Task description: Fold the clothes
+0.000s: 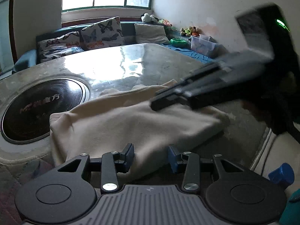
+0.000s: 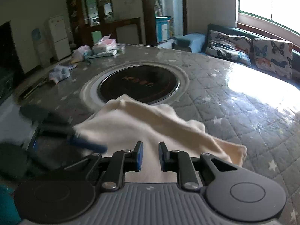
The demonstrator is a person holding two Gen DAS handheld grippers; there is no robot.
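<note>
A cream-coloured soft knit garment [image 1: 131,123] lies on the near part of the grey quilted star-print table cover [image 2: 234,108], one corner reaching the rim of the round black glass hob [image 2: 138,84] set in the middle of the table. From the left wrist view it sits as a thick, layered slab with a doubled edge on its left side, so I judge at least one fold is in it; from the right wrist view its far edge [image 2: 150,112] is rumpled and lifted, not squared, so smoothing or a further fold may remain. My left gripper [image 1: 151,157] stands wide, jaws either side of the near hem, gripping nothing. My right gripper [image 2: 150,156] is narrower but parted, cloth showing between its blue pads; motion blur makes it hard to say whether it touches. Beyond, small pale-blue and pink clothes [image 2: 61,73] lie loose at the far side of the table.
</note>
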